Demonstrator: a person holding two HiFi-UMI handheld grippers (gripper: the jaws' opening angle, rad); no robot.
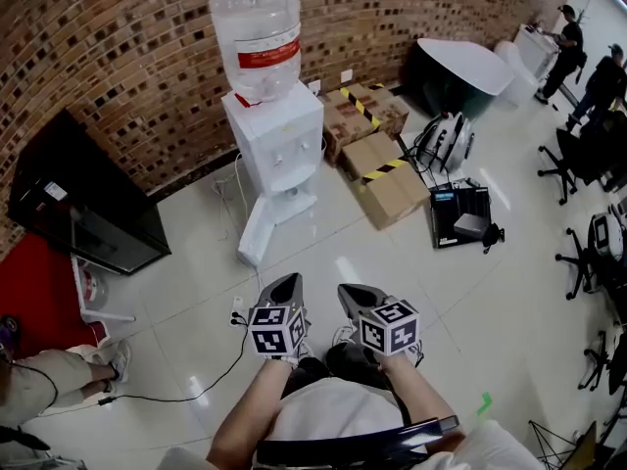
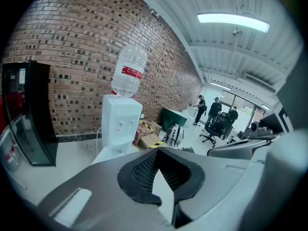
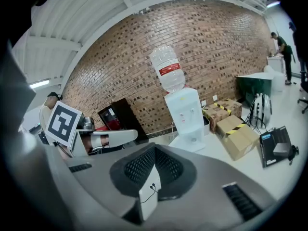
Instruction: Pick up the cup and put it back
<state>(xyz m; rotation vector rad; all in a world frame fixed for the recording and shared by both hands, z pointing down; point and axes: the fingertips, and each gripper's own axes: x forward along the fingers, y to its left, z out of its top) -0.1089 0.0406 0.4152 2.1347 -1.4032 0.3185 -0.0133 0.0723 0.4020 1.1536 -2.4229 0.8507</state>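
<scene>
Head view shows both claws held side by side over the white tiled floor [image 1: 323, 253], just ahead of the person's forearms: the left gripper [image 1: 286, 284] and the right gripper [image 1: 350, 292], each tipped downward. Left gripper view shows its jaws pressed together with nothing between them, and right gripper view shows the other pair closed and empty in the same way. At 12 o'clock from the grippers a white water dispenser [image 1: 276, 140] stands against the brick wall [image 1: 127, 57], with an upturned bottle [image 1: 257, 27] on top. Cardboard boxes [image 1: 387, 179] with yellow-and-black tape lie at 1 o'clock, a backpack [image 1: 446, 140] sits at 2 o'clock, and a black cabinet [image 1: 88, 213] stands at 10 o'clock. The cup cannot be made out in any view.
</scene>
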